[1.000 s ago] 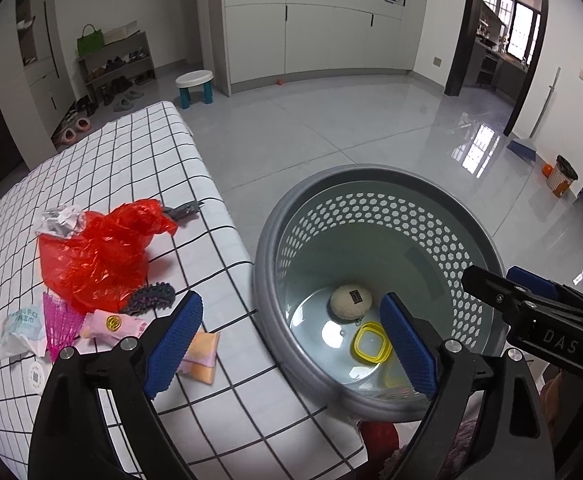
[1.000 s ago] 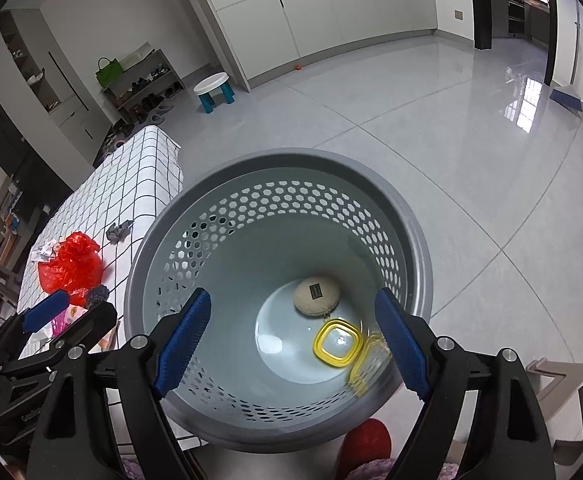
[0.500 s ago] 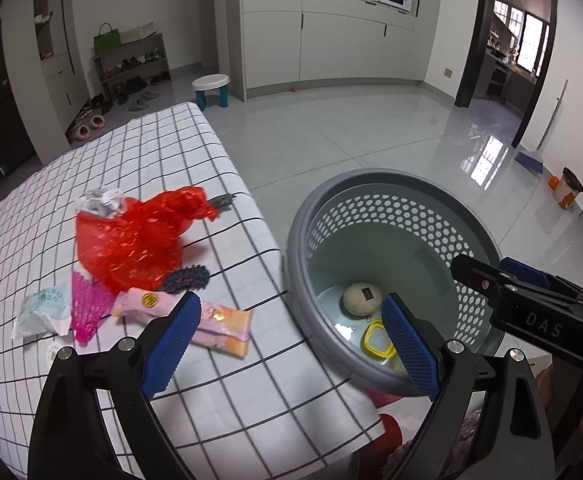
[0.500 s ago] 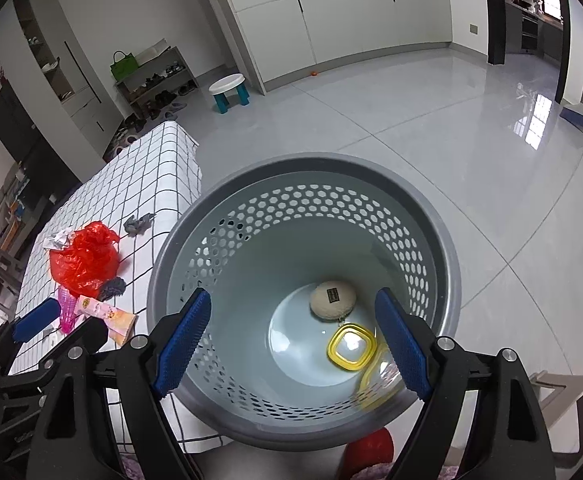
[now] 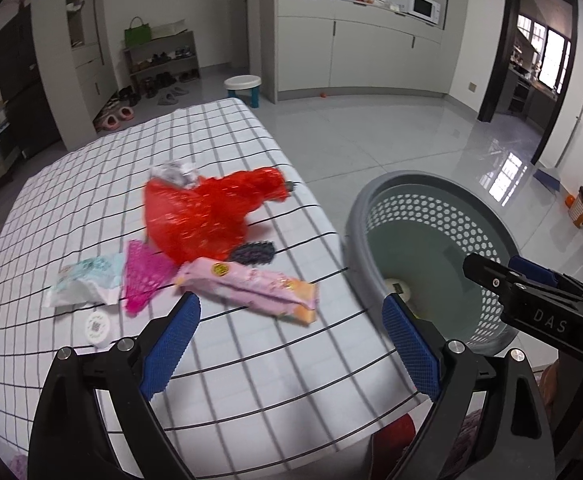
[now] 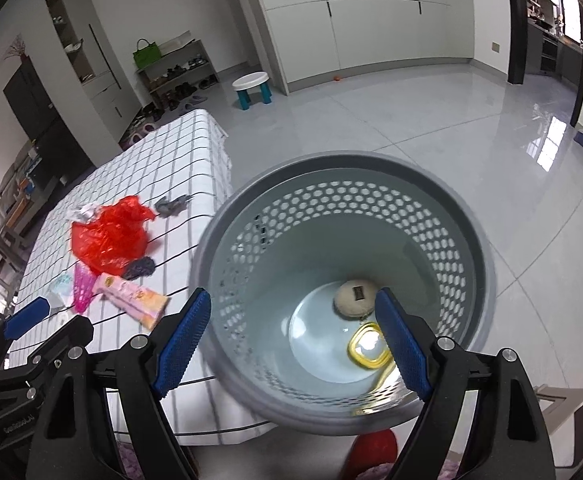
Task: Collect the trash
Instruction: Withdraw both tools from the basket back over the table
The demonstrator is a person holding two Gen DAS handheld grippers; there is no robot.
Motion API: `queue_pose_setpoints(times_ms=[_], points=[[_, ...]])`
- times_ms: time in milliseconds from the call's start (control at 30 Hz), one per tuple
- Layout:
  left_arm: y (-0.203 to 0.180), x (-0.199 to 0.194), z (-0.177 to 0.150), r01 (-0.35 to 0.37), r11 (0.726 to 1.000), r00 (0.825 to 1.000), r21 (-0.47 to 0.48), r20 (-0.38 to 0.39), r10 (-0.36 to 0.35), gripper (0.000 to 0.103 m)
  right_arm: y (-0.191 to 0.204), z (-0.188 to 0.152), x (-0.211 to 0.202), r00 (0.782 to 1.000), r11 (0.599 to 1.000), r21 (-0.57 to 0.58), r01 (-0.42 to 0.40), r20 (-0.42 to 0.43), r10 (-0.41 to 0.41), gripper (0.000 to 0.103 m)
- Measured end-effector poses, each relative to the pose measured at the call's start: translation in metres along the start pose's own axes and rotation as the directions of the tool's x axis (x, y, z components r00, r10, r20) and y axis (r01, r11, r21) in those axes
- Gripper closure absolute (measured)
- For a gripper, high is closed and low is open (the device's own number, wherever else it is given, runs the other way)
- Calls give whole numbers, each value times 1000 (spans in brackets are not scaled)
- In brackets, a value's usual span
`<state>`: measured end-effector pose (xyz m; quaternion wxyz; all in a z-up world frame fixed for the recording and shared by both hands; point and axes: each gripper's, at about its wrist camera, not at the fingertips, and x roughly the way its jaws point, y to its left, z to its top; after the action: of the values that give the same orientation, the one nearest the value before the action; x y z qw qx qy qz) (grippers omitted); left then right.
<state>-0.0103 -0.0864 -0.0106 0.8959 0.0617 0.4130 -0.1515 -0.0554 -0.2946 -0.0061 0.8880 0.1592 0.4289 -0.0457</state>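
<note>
Two items are lying in the bin [image 6: 471, 216]; a pile of wrappers [image 5: 247, 286] is waiting on the surface [image 5: 251, 380]. Both tongs, left [image 5: 291, 344] and right [image 6: 291, 336], are hanging spread, empty.

One grey perforated plastic basket [image 6: 443, 220]. Inside: one round beige pouch [image 6: 355, 297], two yellow-rimmed clear lids [image 6: 367, 346], second blurred, possibly. On checked tablecloth [image 5: 211, 128]: one red plastic bag [image 5: 207, 212], one pink snack wrapper [image 5: 251, 284], one magenta mesh piece [image 5: 143, 276], one pale blue packet [image 5: 85, 282], one small round white cap [image 5: 97, 326].
</note>
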Motion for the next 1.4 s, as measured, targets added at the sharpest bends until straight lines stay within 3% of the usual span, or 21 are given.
queue_pose_setpoints(times_ms=[300, 733, 1400], points=[[48, -12, -17, -83, 994, 997, -69, -5, 83, 12, 34, -10, 7, 999, 997, -65, -29, -17, 28, 23], [129, -24, -35, -198, 962, 980, -188, -13, 199, 12, 84, -25, 26, 996, 988, -139, -71, -71, 61, 23], [158, -7, -44, -221, 949, 975, -227, -38, 218, 12, 129, -19, 45, 991, 969, -219, -118, -91, 101, 23]])
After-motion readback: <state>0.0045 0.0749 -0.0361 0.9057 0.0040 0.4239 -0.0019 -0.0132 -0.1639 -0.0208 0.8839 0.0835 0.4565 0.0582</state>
